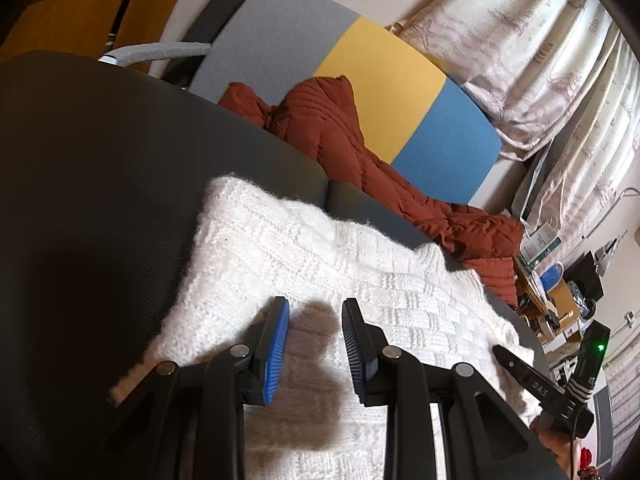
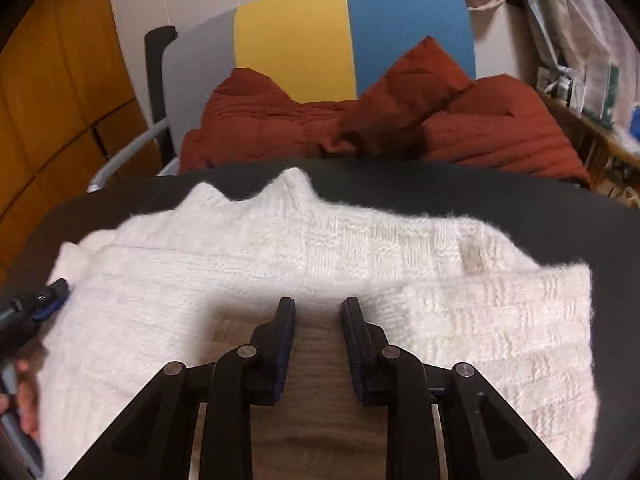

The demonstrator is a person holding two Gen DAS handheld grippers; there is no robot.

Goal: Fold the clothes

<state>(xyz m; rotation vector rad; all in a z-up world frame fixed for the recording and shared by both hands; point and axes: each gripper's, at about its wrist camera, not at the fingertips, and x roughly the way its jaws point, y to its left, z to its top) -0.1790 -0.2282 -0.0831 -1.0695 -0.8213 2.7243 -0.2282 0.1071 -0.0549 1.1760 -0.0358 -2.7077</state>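
Observation:
A white knitted sweater (image 1: 320, 276) lies spread on a dark table (image 1: 100, 184); it also shows in the right wrist view (image 2: 360, 256). My left gripper (image 1: 316, 308) hovers just above the sweater, open, nothing between its blue pads. My right gripper (image 2: 318, 306) hovers above the sweater's middle, open and empty. The right gripper's tip (image 1: 520, 364) shows at the sweater's right edge in the left wrist view. The left gripper's tip (image 2: 52, 296) shows at the sweater's left edge in the right wrist view.
A rust-red quilted jacket (image 2: 360, 128) lies on a chair with a grey, yellow and blue backrest (image 2: 348, 36) behind the table (image 2: 560, 220). Curtains (image 1: 540, 60) and cluttered shelves (image 1: 560, 292) stand at the right. Wooden cabinets (image 2: 48, 100) stand at the left.

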